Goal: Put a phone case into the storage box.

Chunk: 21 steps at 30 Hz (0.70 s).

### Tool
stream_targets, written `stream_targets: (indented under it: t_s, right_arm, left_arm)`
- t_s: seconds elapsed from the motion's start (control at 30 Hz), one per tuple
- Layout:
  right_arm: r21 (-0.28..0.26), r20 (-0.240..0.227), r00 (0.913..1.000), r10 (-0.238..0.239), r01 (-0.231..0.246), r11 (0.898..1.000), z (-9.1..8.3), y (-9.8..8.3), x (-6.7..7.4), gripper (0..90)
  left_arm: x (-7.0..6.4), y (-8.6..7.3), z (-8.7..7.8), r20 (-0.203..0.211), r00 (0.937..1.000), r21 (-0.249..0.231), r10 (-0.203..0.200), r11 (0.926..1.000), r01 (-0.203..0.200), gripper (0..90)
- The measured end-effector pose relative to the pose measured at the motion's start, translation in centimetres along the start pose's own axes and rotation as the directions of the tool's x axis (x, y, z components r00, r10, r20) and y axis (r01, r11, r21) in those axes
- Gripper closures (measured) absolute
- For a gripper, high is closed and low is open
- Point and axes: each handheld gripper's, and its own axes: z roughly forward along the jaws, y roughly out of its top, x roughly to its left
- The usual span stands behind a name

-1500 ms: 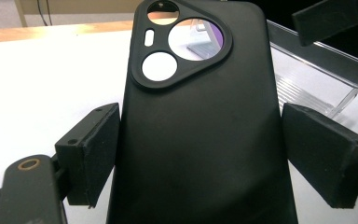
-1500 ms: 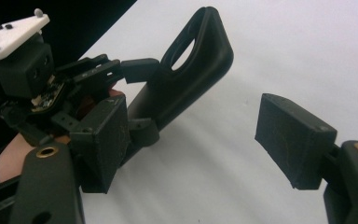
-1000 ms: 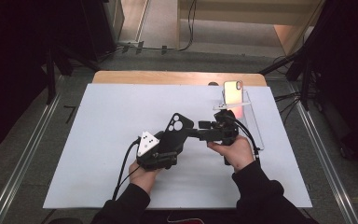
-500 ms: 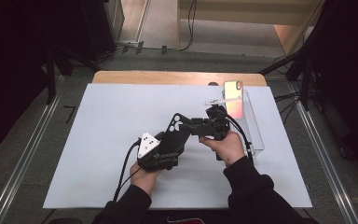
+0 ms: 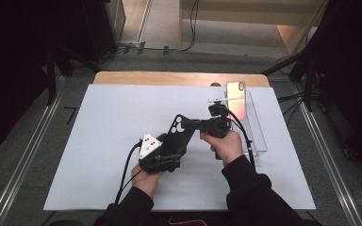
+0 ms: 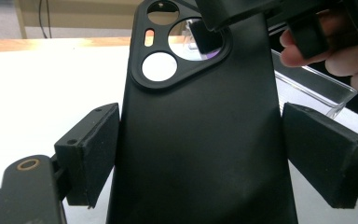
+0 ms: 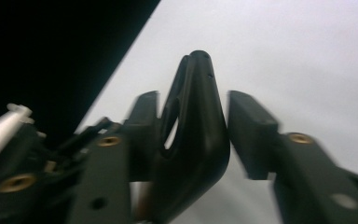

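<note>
A black phone case [image 5: 179,134] with a three-hole camera cutout is held up over the white mat. My left gripper [image 5: 171,151] is shut on its lower part, and both pads [image 6: 91,149] press the case's [image 6: 200,140] long sides. My right gripper [image 5: 191,125] reaches in from the right at the camera end. Its jaws have just been closing, with the case's edge [image 7: 196,130] between them. In the right gripper view the gripper [image 7: 193,135] is blurred. One pad is against the case and a thin gap shows at the other. Its fingertip [image 6: 206,38] covers part of the cutout.
A clear plastic box [image 5: 257,132] stands at the mat's right side, with a shiny pinkish phone [image 5: 235,96] upright at its far end. The white mat [image 5: 99,141] covers a wooden table [image 5: 169,77]. Dark stands and cables surround the table.
My right hand has slid a little left toward the case, and its jaws have narrowed around the camera end. My left gripper and the case have stayed put.
</note>
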Motion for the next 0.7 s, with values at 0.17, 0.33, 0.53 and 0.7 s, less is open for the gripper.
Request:
stream_targets:
  t_s: [0.17, 0.33, 0.53, 0.7]
  right_arm:
    - [-0.007, -0.041, 0.9986, 0.033, -0.034, 0.999, -0.6, 0.2, -0.2, 71.9]
    - [-0.001, -0.087, 0.9946, 0.057, -0.057, 0.998, -0.8, 0.2, -0.1, 76.3]
    - [0.002, -0.123, 0.9903, 0.066, -0.066, 0.998, -1.2, 0.4, 0.1, 77.1]
    - [0.002, -0.142, 0.988, 0.06, -0.06, 0.998, -1.6, 0.5, 0.6, 77.5]
  left_arm:
    - [-0.1, 0.0, 0.0, 0.017, 0.9998, -0.014, -0.006, 0.9999, 0.007, 14.5]
    - [-0.1, 0.0, 0.0, 0.028, 0.9996, -0.014, -0.005, 0.9999, 0.005, 14.2]
    - [-0.2, 0.2, -0.1, 0.04, 0.9992, -0.03, 0.006, 0.9995, -0.005, 13.9]
    - [-0.4, 1.0, -0.2, 0.053, 0.9984, 0.004, 0.02, 0.9998, -0.02, 13.3]
